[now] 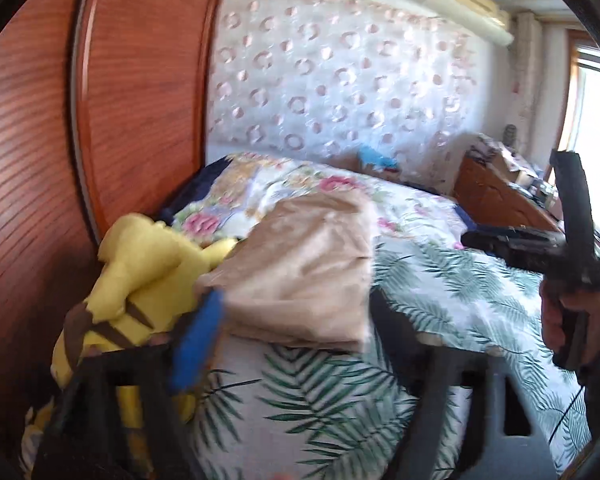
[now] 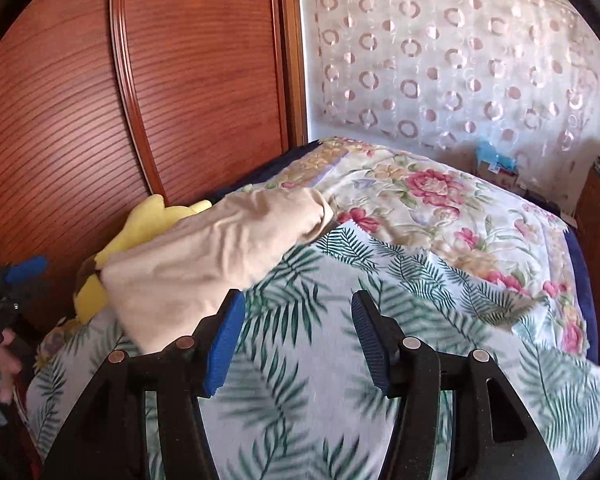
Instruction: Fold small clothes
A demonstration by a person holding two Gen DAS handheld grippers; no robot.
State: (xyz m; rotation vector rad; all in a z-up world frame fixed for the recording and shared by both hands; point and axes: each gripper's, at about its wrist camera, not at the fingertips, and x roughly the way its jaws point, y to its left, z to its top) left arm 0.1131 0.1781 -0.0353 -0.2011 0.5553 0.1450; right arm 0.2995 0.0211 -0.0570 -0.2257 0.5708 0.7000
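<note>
On bed (image 2: 340, 360), beige garment (image 1: 308, 264) seen folded, released; left hand-held gripper (image 1: 288, 336) and right hand-held gripper (image 2: 296, 340) both parted, empty.

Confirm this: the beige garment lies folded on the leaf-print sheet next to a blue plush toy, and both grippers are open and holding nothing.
One detail is wrong: the plush toy is yellow, not blue. The left wrist view shows it against the wooden wardrobe, beside the beige garment. The rest stands: the garment lies folded on the leaf-print sheet, and the left gripper and right gripper are open and empty.
</note>
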